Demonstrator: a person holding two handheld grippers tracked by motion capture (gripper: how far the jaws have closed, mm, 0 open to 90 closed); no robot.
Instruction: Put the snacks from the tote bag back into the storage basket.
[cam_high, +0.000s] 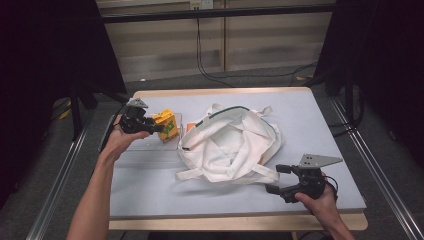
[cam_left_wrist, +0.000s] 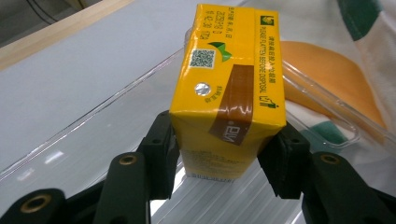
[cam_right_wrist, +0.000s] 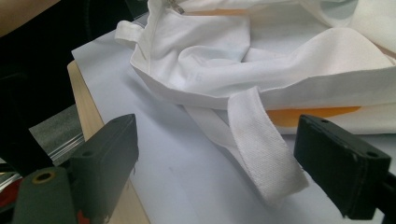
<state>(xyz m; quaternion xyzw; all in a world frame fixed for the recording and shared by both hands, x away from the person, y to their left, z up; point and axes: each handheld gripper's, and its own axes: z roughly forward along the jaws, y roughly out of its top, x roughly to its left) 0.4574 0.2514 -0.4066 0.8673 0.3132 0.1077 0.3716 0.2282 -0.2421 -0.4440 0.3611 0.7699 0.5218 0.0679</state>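
A yellow drink carton (cam_left_wrist: 229, 93) stands upright in a clear plastic tray (cam_left_wrist: 84, 140) at the table's left. My left gripper (cam_left_wrist: 226, 158) grips it low down, one black pad against each side. From above, the same carton (cam_high: 167, 126) sits at the tip of the left gripper (cam_high: 158, 128). A white cloth tote bag (cam_high: 235, 142) lies crumpled mid-table. My right gripper (cam_high: 275, 179) rests near the front right edge, open. One bag strap (cam_right_wrist: 261, 140) lies on the table between the jaws of the right gripper (cam_right_wrist: 215, 154), with neither pad touching it.
The clear tray (cam_high: 145, 145) lies flat left of the bag. An orange print shows on the bag (cam_right_wrist: 308, 114). The grey tabletop (cam_high: 310, 120) has a wooden rim. Cables run over the floor behind the table.
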